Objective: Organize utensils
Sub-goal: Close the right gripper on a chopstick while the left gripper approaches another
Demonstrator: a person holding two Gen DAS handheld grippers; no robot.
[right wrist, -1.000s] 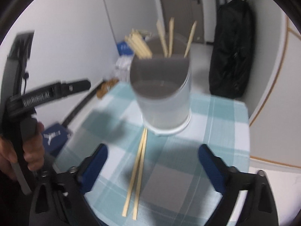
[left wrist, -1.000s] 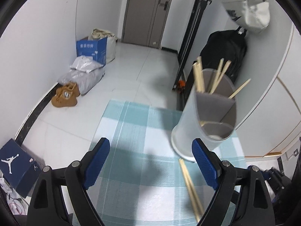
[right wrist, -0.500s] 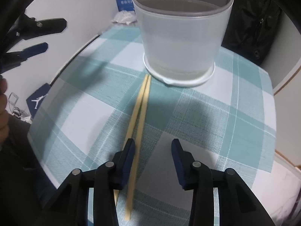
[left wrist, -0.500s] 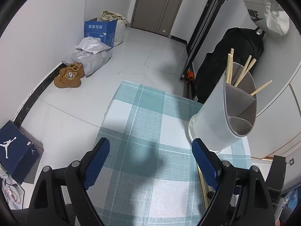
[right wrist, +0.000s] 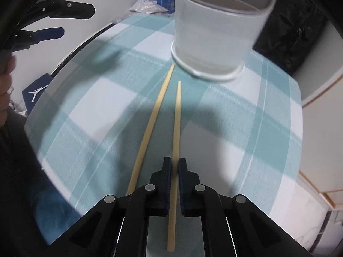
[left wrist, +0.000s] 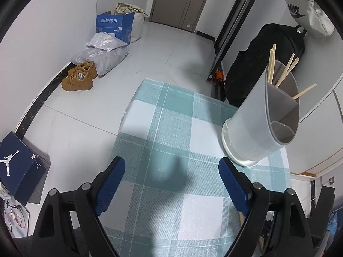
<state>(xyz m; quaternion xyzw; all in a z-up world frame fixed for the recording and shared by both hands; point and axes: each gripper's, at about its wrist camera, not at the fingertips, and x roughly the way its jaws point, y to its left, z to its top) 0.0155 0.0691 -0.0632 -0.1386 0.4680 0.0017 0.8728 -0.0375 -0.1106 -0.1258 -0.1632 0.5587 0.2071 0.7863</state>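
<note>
A grey utensil holder (right wrist: 220,32) with dividers stands on a checked teal tablecloth (right wrist: 246,111). It also shows at the right in the left wrist view (left wrist: 263,126), with several wooden chopsticks (left wrist: 283,72) standing in its far compartment. My right gripper (right wrist: 175,165) is shut on one chopstick (right wrist: 176,115) that points toward the holder. A second chopstick (right wrist: 154,120) lies on the cloth just to its left, its tip near the holder's base. My left gripper (left wrist: 171,169) is open and empty above the cloth, left of the holder.
The left gripper (right wrist: 42,32) and the hand holding it show at the left of the right wrist view. On the floor beyond the table are brown shoes (left wrist: 79,79), grey bags (left wrist: 103,51), a blue box (left wrist: 115,25) and a black backpack (left wrist: 265,57). A shoebox (left wrist: 17,169) lies at the left.
My right gripper has come down over the two chopsticks and shut on the right one, shifting it away from the other. My left gripper has drawn back from the holder and stays open.
</note>
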